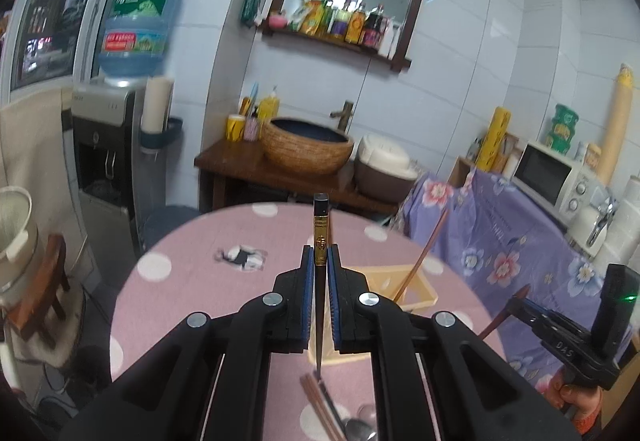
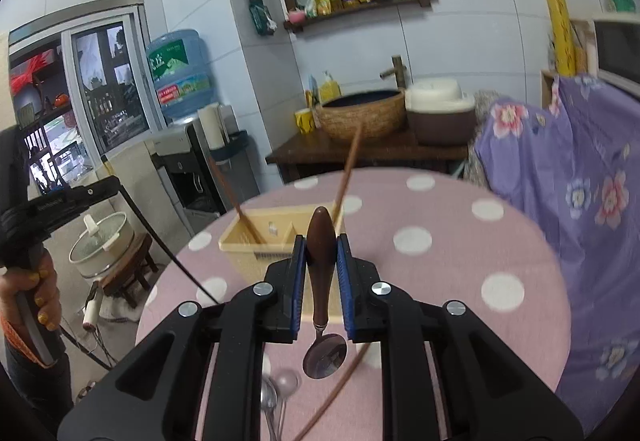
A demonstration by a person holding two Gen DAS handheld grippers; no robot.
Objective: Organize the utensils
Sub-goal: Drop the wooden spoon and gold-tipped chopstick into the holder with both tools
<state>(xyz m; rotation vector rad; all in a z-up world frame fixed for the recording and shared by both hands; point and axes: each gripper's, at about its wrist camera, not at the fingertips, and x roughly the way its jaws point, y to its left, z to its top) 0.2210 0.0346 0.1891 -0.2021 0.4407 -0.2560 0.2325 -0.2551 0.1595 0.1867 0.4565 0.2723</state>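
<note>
Home kitchen: microwave (image 1: pixel 548 177), water dispenser (image 1: pixel 108 145).

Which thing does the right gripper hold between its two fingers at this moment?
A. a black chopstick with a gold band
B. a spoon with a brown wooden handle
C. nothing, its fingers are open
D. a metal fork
B: the right gripper is shut on the brown handle of the spoon, whose metal bowl hangs below the fingers.

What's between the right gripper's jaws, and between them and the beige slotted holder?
Right wrist view: the right gripper is shut on a brown wooden-handled metal spoon. Only bare pink polka-dot tablecloth shows before the beige slotted plastic holder.
</note>
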